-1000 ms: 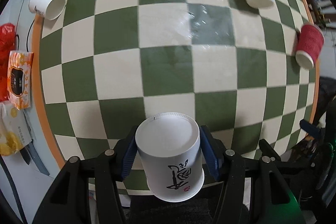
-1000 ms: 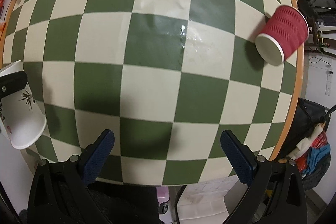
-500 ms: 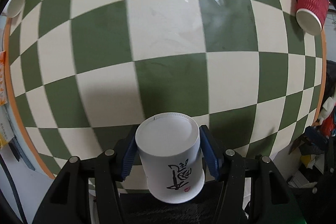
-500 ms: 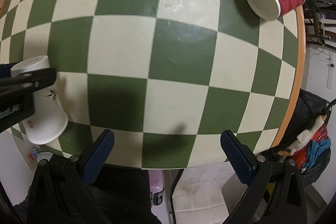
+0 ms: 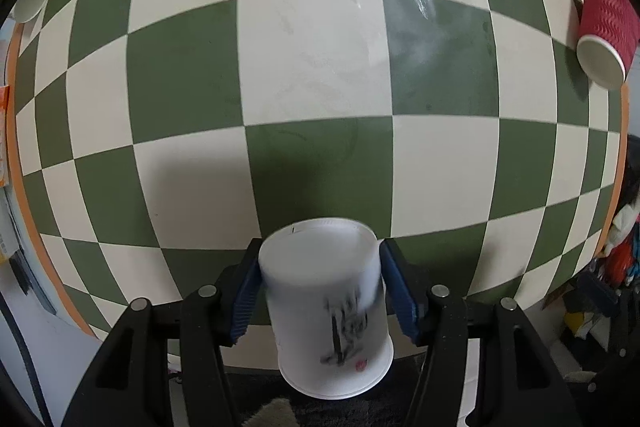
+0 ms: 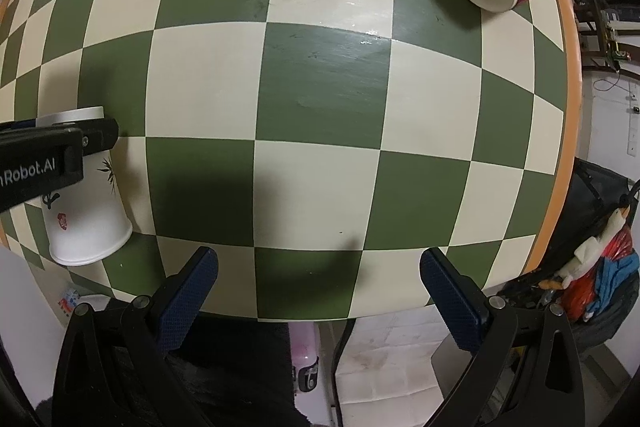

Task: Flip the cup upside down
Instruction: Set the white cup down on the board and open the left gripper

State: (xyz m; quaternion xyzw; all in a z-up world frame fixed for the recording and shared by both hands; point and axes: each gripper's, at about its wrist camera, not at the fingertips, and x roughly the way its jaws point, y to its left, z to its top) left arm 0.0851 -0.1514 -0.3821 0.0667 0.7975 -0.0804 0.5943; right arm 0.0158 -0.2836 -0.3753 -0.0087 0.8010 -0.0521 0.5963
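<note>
Step now: letting go. The white cup [image 5: 328, 307] sits in the L claw [image 5: 321, 255] w/ its flat closed bottom showing at the far end & its wide mouth at the near, low end. So the flip itself looks done, I think. What's left is to set it down & get out.

L claw: the jaws have just been opening, w/ the cup between them. One blue pad [image 5: 396, 291] shows a thin gap next to the cup wall. The other pad looks about touching. The cup is blurry while the claw is sharp, so prob it's loose & slipping, not squeezed.

Where the cup is: at the near edge of the checkered desk [image 5: 312, 59], far on the L side in the R cam view [image 6: 84, 211]. It leans a bit. Can't tell if the mouth is flat on the desk yet.

R claw [image 6: 319, 259]: wide open, nothing in it, over the near edge of the desk, well apart from the white cup.

A red cup [image 5: 608, 27] lies on its side by the far R edge, not touched.

Next move needs: open the L claw more so both pads are clear, then lift straight up & don't bump the cup. Watch out b/c it's so close to the edge. A small knock could tip it off.
</note>
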